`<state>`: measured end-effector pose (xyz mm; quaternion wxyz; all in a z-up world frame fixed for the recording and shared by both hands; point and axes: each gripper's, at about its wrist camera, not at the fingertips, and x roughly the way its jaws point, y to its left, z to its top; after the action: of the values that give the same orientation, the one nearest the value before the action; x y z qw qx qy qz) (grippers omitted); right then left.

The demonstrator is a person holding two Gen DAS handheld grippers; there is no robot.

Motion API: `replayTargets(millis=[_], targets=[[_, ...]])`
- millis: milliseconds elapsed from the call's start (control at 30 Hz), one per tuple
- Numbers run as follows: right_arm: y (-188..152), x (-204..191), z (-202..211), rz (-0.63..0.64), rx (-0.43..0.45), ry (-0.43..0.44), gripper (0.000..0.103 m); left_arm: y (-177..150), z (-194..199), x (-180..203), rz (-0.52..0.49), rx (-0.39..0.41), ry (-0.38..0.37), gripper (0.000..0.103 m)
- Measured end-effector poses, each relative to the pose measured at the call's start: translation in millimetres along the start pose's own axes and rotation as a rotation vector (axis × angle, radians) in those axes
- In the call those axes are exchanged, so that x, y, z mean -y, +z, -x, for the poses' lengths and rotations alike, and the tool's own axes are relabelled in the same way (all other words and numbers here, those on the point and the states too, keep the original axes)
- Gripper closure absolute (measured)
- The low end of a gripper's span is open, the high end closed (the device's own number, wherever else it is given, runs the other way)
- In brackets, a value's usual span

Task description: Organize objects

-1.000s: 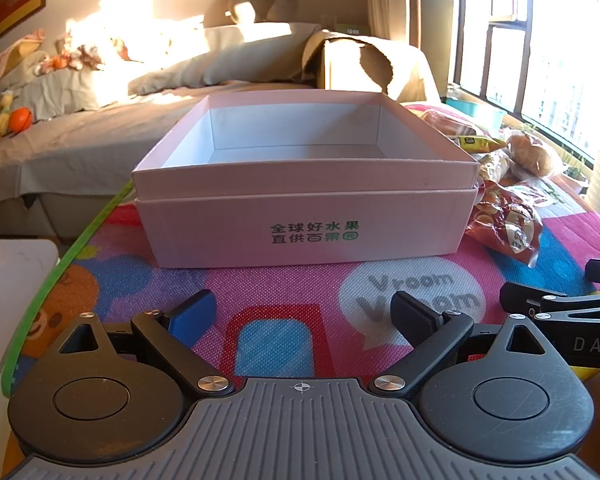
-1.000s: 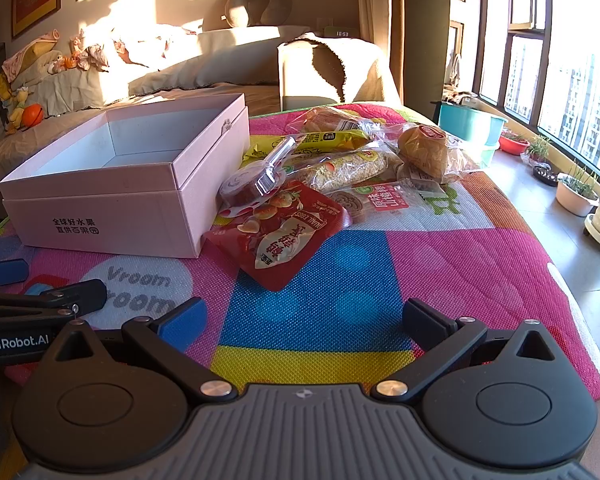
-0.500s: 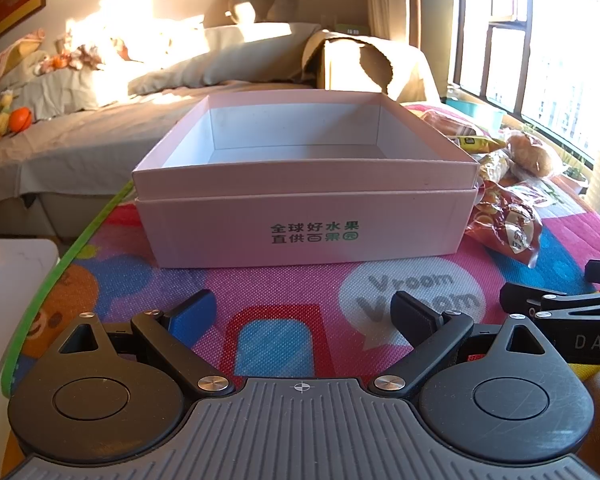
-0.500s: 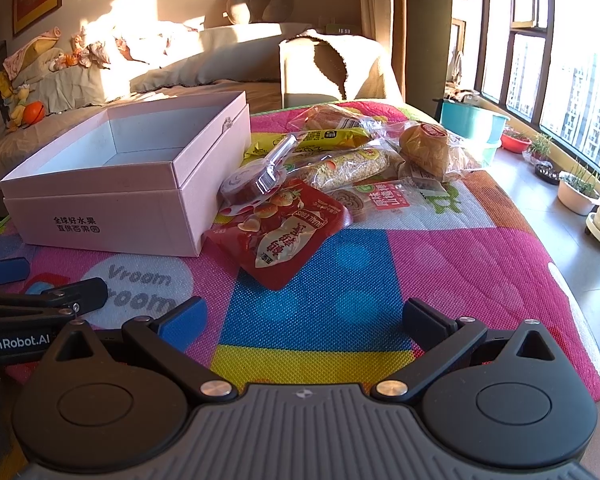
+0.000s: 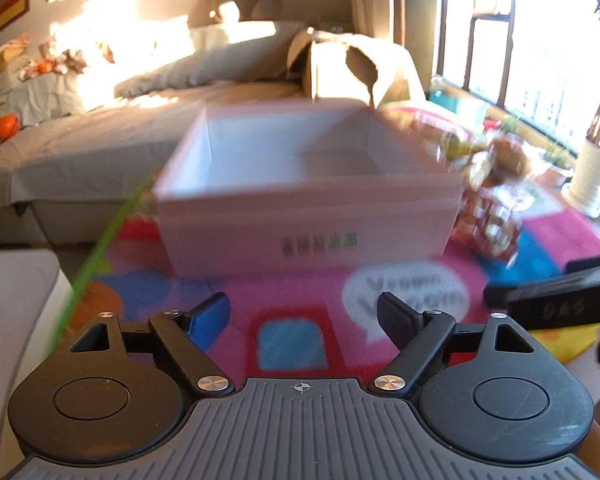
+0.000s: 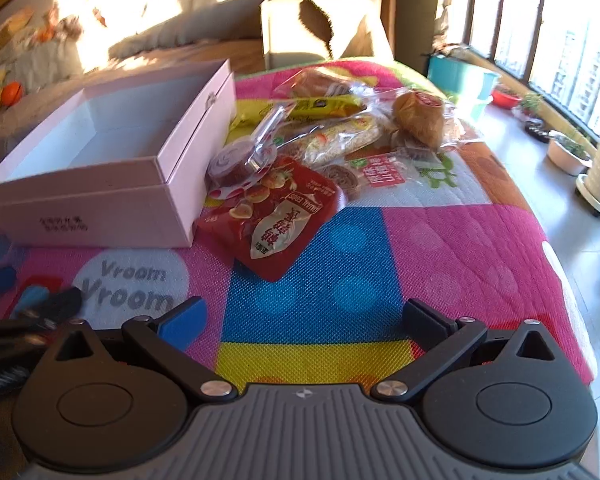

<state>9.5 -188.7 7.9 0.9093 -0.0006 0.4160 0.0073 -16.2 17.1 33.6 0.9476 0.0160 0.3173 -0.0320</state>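
1. The left gripper (image 5: 302,312) is held low over the colourful play mat (image 6: 440,248); its jaws are spread wide and nothing is held between them.
2. The right gripper (image 6: 300,322) is likewise seen with jaws spread apart and nothing between them, above a blue and yellow patch of the mat.
3. The pink box (image 6: 112,168) is recorded open and with nothing inside, resting on the mat at the left. Its printed short face is turned toward the grippers; its long axis runs away from them, toward the sofa (image 6: 112,40).
4. In the left wrist view the pink box (image 5: 308,196) is blurred; the print on its front face cannot be read.
5. The red snack pouch (image 6: 276,216) is noted just beside the box's near right corner, lying flat, its long axis diagonal, the lower tip pointing toward the right gripper.
6. A small round jelly cup (image 6: 236,162) lies on the pouch's far end, close to the box wall.
7. Behind it a yellow wrapper (image 6: 320,108), a long clear-wrapped bar (image 6: 340,138) and a wrapped bun (image 6: 418,118) are piled together; exact overlaps cannot be resolved.
8. A flat packet with a red label (image 6: 380,172) lies to the right of the pouch.
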Motion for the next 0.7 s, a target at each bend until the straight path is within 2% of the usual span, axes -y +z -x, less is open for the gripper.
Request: replayTargets(millis=[67, 100, 167, 233, 267, 333, 400, 467, 533, 567, 600, 700], targets=[[2, 6, 4, 0.013, -0.008, 0.048, 0.000, 19, 19, -13, -0.009, 0.078, 0.002, 0.016], [2, 10, 9, 0.009, 0.009, 0.069, 0.000, 28, 23, -20, -0.010, 0.108, 0.012, 0.016], [5, 16, 24, 0.006, 0.086, 0.053, 0.000, 52, 21, -36, 0.006, 0.140, 0.036, 0.016], [10, 23, 41, -0.007, 0.176, 0.008, 0.000, 73, 2, -54, 0.025, 0.121, 0.068, 0.016], [14, 27, 49, -0.022, 0.212, -0.008, 0.000, 82, -14, -63, 0.033, 0.083, 0.093, 0.017], [25, 37, 58, -0.045, 0.253, -0.007, 0.000, 90, -44, -77, 0.057, -0.013, 0.085, 0.020], [38, 45, 58, -0.031, 0.243, 0.034, 0.000, 90, -66, -83, 0.068, -0.091, 0.060, 0.033], [47, 46, 49, 0.033, 0.211, 0.083, 0.000, 83, -80, -83, 0.066, -0.127, 0.052, 0.045], [48, 38, 36, 0.130, 0.178, 0.104, 0.000, 79, -90, -80, 0.042, -0.156, 0.042, 0.067], [45, 31, 28, 0.180, 0.164, 0.115, 0.000, 77, -93, -79, 0.037, -0.172, 0.048, 0.082], [42, 23, 22, 0.231, 0.155, 0.124, 0.000, 75, -94, -77, 0.030, -0.174, 0.071, 0.089], [33, -3, 7, 0.394, 0.172, 0.127, 0.000, 75, -95, -84, 0.033, -0.182, 0.085, 0.094]])
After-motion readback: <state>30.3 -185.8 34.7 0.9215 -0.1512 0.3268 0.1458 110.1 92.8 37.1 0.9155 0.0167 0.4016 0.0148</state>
